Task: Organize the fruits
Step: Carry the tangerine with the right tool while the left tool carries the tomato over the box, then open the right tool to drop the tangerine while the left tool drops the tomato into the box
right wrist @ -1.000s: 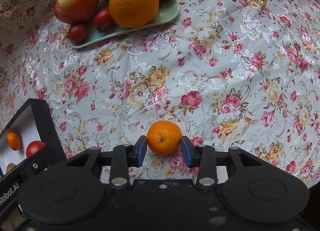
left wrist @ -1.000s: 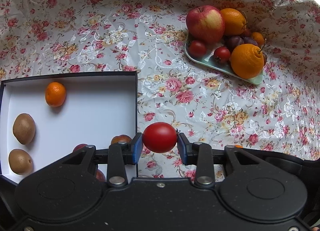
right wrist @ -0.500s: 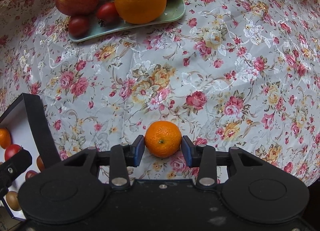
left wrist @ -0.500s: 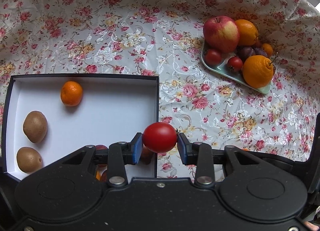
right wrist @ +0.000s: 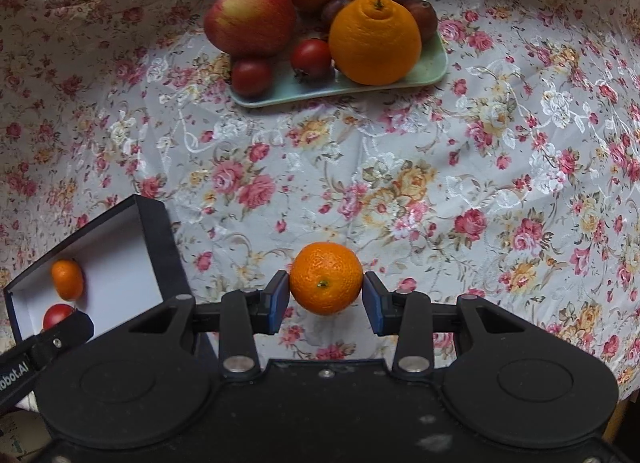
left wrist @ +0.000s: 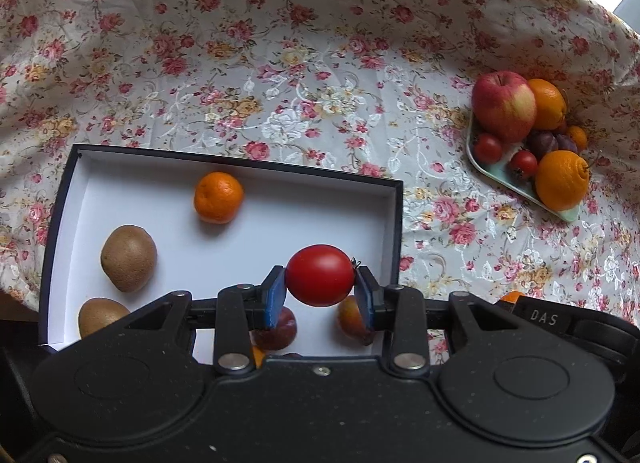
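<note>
The left hand-held gripper (left wrist: 320,297) is clamped on a red tomato (left wrist: 320,275) and holds it above the box (left wrist: 396,231), inside the box's right wall. The right hand-held gripper (right wrist: 326,305) is clamped on a small mandarin (right wrist: 326,278) and holds it over the flowered cloth on the desk (right wrist: 500,191), to the right of the box and apart from it.

Progress: the task appears partly done. The box already contains one mandarin (left wrist: 218,197) near its far wall, two kiwis (left wrist: 128,257) along its left wall, and several reddish fruits (left wrist: 276,329) near its front wall, partly hidden by the gripper. Two fruits are in transit. The plate (right wrist: 434,71), well beyond the box, still carries an apple (right wrist: 250,15), two large oranges, a small mandarin, two tomatoes and some dark plums.

Clearance: the centre of the box floor is bare, so the tomato has room for release. The raised right wall of the box stands between the right gripper and the box floor; the mandarin will probably need to pass over that edge. The cloth between box and plate is unobstructed.
</note>
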A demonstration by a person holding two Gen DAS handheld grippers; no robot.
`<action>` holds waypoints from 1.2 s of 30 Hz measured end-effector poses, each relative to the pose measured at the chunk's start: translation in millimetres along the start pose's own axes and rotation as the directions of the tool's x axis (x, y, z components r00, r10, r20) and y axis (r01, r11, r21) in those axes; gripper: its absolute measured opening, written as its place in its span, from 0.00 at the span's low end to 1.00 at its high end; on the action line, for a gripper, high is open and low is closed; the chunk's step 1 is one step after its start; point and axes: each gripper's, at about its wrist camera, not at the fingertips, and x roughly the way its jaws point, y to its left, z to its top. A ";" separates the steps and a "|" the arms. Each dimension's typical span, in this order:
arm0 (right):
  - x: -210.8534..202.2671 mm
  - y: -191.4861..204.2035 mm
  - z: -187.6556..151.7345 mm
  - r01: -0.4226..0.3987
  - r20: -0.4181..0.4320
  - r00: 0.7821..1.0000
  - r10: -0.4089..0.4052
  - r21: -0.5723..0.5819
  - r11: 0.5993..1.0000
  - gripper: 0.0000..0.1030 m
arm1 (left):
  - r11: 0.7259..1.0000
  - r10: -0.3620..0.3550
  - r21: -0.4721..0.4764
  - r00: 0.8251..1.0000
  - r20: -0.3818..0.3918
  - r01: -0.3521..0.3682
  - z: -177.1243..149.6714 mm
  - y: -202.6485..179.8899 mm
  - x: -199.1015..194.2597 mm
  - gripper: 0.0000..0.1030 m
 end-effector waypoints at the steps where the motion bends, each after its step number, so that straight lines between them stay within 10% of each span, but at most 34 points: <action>1: -1.3 4.8 -0.9 -0.008 0.008 1.000 0.008 -0.007 1.000 0.40 | 1.000 0.005 -0.007 1.000 0.003 -0.005 1.0 5.4 -0.8 0.44; 36: -26.2 165.0 -59.9 -0.085 0.168 0.972 0.165 -0.402 0.911 0.40 | 0.939 0.186 -0.295 0.983 -0.002 -0.178 12.1 160.3 2.6 0.44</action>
